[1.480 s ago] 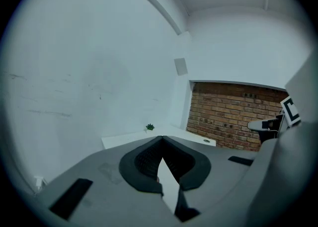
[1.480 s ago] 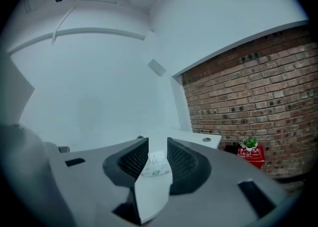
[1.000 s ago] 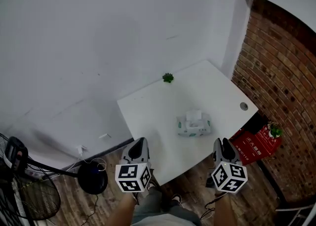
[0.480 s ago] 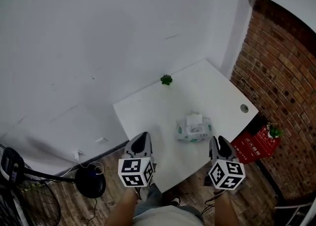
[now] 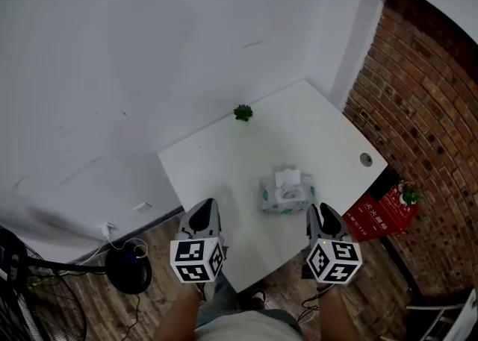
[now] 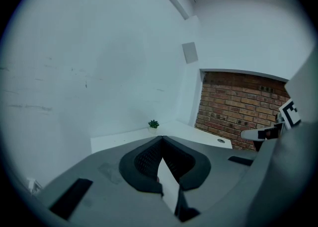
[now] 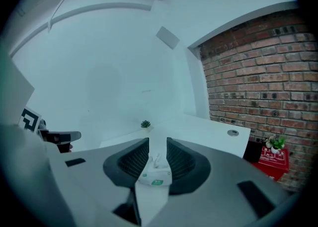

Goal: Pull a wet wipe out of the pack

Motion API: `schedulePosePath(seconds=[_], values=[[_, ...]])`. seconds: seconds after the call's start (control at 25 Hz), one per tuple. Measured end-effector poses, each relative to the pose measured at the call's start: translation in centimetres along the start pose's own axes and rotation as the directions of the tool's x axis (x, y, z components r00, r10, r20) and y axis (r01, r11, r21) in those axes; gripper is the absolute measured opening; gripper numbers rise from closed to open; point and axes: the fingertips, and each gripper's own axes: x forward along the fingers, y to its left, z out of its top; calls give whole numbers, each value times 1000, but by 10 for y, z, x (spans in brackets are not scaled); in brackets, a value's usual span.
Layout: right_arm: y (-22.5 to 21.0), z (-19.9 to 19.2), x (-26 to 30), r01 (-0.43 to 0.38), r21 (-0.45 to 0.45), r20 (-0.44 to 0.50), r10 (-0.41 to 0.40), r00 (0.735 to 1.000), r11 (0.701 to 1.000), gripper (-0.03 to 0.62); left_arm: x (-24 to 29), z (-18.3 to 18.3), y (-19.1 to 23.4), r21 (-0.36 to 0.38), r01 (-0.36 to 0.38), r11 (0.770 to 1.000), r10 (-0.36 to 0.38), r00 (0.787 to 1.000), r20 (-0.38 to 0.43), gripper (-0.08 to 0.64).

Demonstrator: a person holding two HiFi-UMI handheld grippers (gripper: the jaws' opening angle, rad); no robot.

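Sitting near the table's [image 5: 224, 145] front edge, the wipe pack [image 5: 284, 191] lies with its long axis left-right, tuft pointing up. Left gripper [image 5: 203, 210] closed, right gripper [image 5: 318, 213] open and empty, both just off that edge. Pack unmoved since earlier; right gripper slightly nearer.

— How are my hands set?

— Both sit low in the frame, side by side and pointing up it. My left gripper [image 5: 203, 209] is lower left of centre, jaw tips pressed together. My right gripper [image 5: 314, 213] is lower right, jaws parted with a clear gap.

— Arms?

— My forearms [image 5: 179, 316] come in from the bottom edge.
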Motion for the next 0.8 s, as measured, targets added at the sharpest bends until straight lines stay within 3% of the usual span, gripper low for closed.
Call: schedulePosePath(seconds=[0.48, 0.8], values=[[1, -18, 38, -152, -201, -146, 124, 981, 968, 106, 20, -40, 2, 40, -17, 999, 20, 997, -74, 0], [-9, -42, 67, -274, -272, -290, 193, 937, 922, 98, 36, -63, 4, 44, -12, 999, 16, 994, -105, 0]])
